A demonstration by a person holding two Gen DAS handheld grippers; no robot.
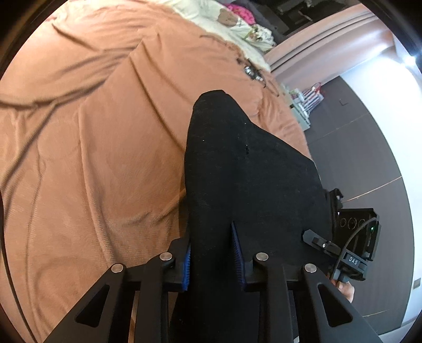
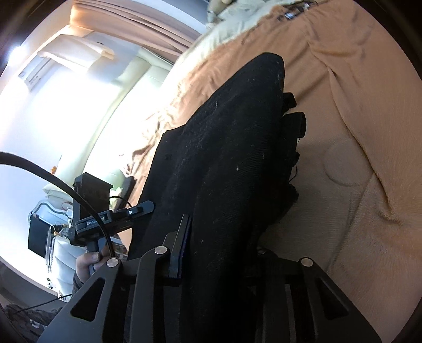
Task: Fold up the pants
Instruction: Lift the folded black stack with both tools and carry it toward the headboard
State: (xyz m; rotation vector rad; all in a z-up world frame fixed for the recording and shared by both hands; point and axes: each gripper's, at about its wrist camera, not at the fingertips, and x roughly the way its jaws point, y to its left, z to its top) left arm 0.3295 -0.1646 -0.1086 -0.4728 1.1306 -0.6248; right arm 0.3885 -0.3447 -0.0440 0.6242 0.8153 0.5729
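Two grippers are at work and one garment hangs between them. The left gripper (image 1: pixel 214 253) has its two blue ribbed pads (image 1: pixel 186 266) drawn in on a thick fold of the black woven pants (image 1: pixel 237 163), the cloth filling the narrow gap from pad to pad, so it is clamped. The right gripper (image 2: pixel 213 248) grips another bunch of the same pants (image 2: pixel 224 147); only its one finger (image 2: pixel 180 245) shows plainly, pressed against the cloth, while the other is buried under the fabric. From both sets of jaws the pants run forward onto the rumpled tan-orange bed cover (image 1: pixel 92 147), their far end lying on it. The left wrist view alone shows the dark grey floor (image 1: pixel 364 158) beside the bed, a cream patterned quilt (image 1: pixel 237 23) at the head with one bright pink item (image 1: pixel 240 10) beyond it, and a small dark metallic object (image 1: pixel 250 70) on the cover. The right wrist view alone shows a glaring window (image 2: pixel 66 105) with pale curtains (image 2: pixel 147 23), one round bump (image 2: pixel 343 163) in the cover (image 2: pixel 356 79), and frayed edges (image 2: pixel 292 190) on the pants. Each view catches the other gripper off to the side, held by a hand (image 2: pixel 87 263) on its grip, with a black cable (image 2: pixel 52 179) arcing across. The pants block most of the middle of both views.
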